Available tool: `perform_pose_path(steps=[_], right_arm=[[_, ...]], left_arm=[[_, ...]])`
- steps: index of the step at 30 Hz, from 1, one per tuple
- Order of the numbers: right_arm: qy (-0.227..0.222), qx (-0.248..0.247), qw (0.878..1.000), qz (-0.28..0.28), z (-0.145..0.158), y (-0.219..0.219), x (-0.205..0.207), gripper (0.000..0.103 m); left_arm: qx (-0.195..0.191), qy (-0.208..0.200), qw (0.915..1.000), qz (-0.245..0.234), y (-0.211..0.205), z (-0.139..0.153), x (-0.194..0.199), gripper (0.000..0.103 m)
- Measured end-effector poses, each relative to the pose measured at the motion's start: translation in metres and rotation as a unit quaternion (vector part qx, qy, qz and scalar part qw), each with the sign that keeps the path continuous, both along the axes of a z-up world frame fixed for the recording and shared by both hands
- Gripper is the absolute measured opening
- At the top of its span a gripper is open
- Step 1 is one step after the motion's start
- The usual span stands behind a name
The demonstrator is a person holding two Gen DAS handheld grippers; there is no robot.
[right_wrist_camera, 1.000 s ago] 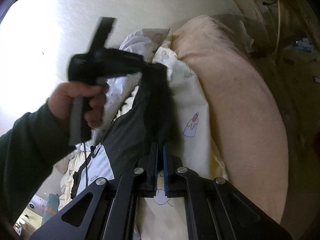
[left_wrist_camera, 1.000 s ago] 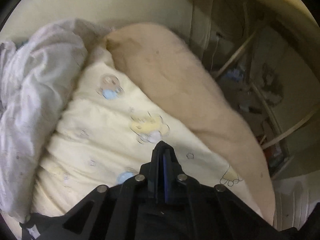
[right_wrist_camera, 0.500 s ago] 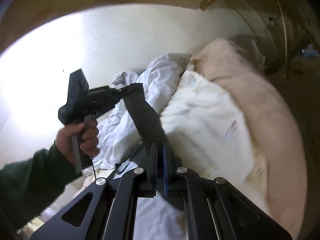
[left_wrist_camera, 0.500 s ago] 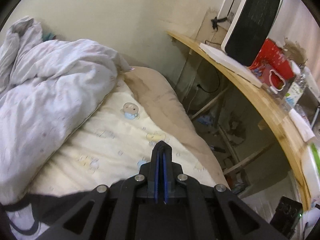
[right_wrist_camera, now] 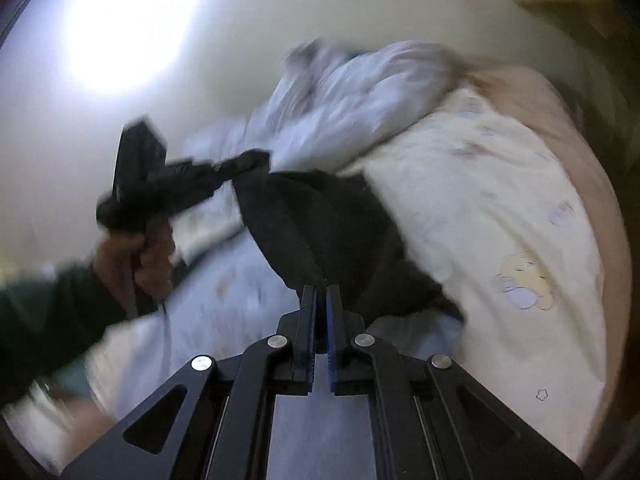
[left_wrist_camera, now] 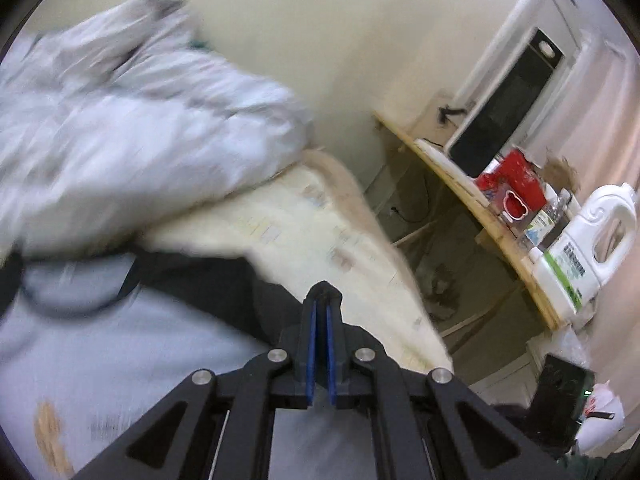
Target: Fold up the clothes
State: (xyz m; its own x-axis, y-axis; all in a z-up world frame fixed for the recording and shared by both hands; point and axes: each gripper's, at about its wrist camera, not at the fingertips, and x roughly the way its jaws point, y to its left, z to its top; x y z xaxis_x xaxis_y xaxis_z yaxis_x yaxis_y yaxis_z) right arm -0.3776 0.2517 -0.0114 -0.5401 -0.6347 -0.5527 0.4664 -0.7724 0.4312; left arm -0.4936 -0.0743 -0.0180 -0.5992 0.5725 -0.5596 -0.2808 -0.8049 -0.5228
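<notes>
I am looking along my right gripper (right_wrist_camera: 319, 294) and its jaws are sitting pinched together on the black sleeve (right_wrist_camera: 320, 228) of a black-and-white garment (right_wrist_camera: 240, 288); the dark cloth is bunching right at the blue pads. In the same view my left gripper (right_wrist_camera: 256, 160) is showing, carried by a hand (right_wrist_camera: 136, 260) in a dark green sleeve (right_wrist_camera: 44, 320), and its tips are clamping the far end of that same black sleeve, so the cloth is stretching between the two grippers above the yellow patterned sheet (right_wrist_camera: 500, 208). The garment's pale body is lying on that sheet, nearer to me than the sleeve.

From the left wrist camera the left gripper's jaws (left_wrist_camera: 320, 300) are appearing closed, only a sliver between the blue pads; black cloth is lying just behind the tips, but the blur is keeping me from seeing the pinch itself here. The garment (left_wrist_camera: 132, 344) is spreading over the near part of the sheet (left_wrist_camera: 304, 232). A crumpled white duvet (left_wrist_camera: 132, 132) is heaping on the far side of the sheet, against the wall. Beyond the sheet's right edge a wooden shelf (left_wrist_camera: 492, 216) is carrying a white jug (left_wrist_camera: 580, 256), a red packet (left_wrist_camera: 516, 188) and a black-fronted appliance (left_wrist_camera: 508, 100)
</notes>
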Motion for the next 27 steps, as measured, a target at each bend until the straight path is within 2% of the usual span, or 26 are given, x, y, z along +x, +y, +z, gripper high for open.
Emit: perform_pose_path(steps=[2,4,6,7,8,10,12,14,17,20,23,27], right_arm=[[0.015,0.090,0.995,0.049,-0.006,-0.038,0.014,0.004],[0.013,0.167,0.982,0.089,-0.026,-0.069,0.024,0.004],[0.002,0.208,0.973,0.102,-0.046,-0.080,0.032,0.005],[-0.004,0.224,0.969,0.108,-0.055,-0.084,0.035,0.008],[-0.013,0.216,0.970,0.110,-0.057,-0.082,0.037,0.009],[-0.034,0.183,0.976,0.116,-0.055,-0.071,0.042,0.011],[-0.060,0.136,0.980,0.135,-0.051,-0.059,0.049,0.024],[-0.080,0.097,0.985,0.116,-0.049,-0.039,0.048,0.024],[-0.081,0.036,0.995,0.054,-0.046,-0.008,0.037,0.025],[-0.100,-0.024,0.995,0.003,-0.049,0.017,0.020,0.026],[-0.095,-0.028,0.995,-0.003,-0.052,0.017,0.017,0.027],[-0.088,-0.008,0.996,0.013,-0.054,0.002,0.017,0.027]], left_arm=[[0.014,-0.039,0.9985,0.035,-0.024,-0.040,0.019,0.003],[0.018,-0.072,0.9954,0.061,-0.036,-0.072,0.032,0.003],[0.021,-0.093,0.9921,0.081,-0.044,-0.094,0.042,0.004],[0.035,-0.103,0.9899,0.090,-0.050,-0.100,0.047,0.011],[0.050,-0.111,0.9878,0.097,-0.056,-0.103,0.050,0.028],[0.066,-0.109,0.9852,0.114,-0.070,-0.104,0.060,0.037],[0.047,-0.104,0.9853,0.128,-0.082,-0.102,0.067,0.039],[0.048,-0.103,0.9857,0.125,-0.088,-0.100,0.072,0.040],[0.059,-0.111,0.9866,0.104,-0.087,-0.100,0.075,0.041],[0.067,-0.126,0.9861,0.086,-0.074,-0.102,0.070,0.041],[0.045,-0.120,0.9887,0.079,-0.055,-0.098,0.059,0.041],[0.006,-0.160,0.9835,0.085,-0.028,-0.105,0.035,0.041]])
